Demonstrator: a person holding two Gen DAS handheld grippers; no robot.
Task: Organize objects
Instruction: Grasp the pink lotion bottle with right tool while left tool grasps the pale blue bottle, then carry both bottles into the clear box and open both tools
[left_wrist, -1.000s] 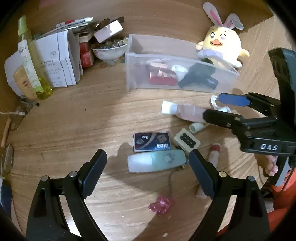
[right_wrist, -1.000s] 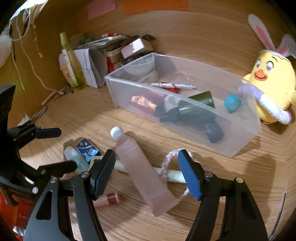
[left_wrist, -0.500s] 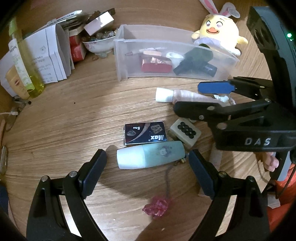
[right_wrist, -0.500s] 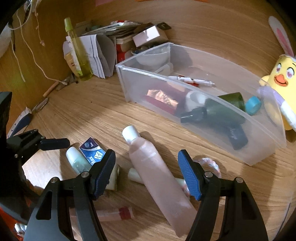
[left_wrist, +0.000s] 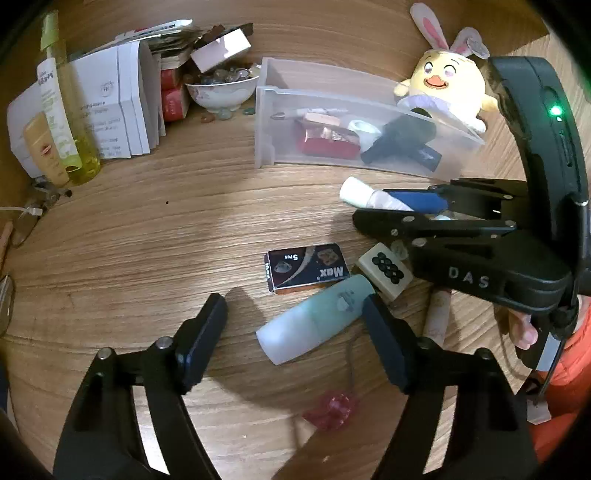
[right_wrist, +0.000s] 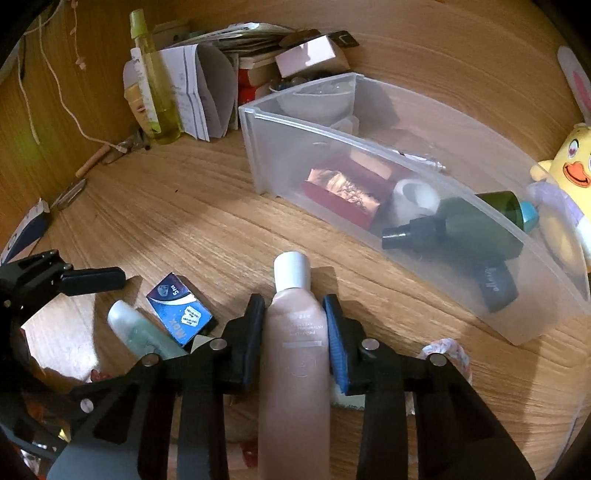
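Note:
My right gripper (right_wrist: 295, 332) is shut on a pink tube with a white cap (right_wrist: 295, 325), gripping its upper body; the same tube (left_wrist: 364, 194) shows in the left wrist view between the right gripper's fingers (left_wrist: 417, 199). My left gripper (left_wrist: 295, 332) is open, low over a mint-green bottle (left_wrist: 317, 317) that lies tilted and touches its right finger. A dark "Max" box (left_wrist: 306, 267), a mahjong tile (left_wrist: 386, 267) and a pink charm (left_wrist: 332, 404) lie close by. The clear plastic bin (right_wrist: 369, 151) holds a red box, dark bottles and a white item.
A yellow duck plush (left_wrist: 448, 86) stands behind the bin's right end. At back left are a bowl of stones (left_wrist: 221, 90), folded papers (left_wrist: 118, 107), a yellow-green bottle (left_wrist: 64, 110) and small boxes. A slim pink tube (left_wrist: 437, 314) lies under the right gripper.
My right gripper has moved forward over the pink tube and shut on it. My left gripper moved in and the mint-green bottle now lies tilted against its right finger.

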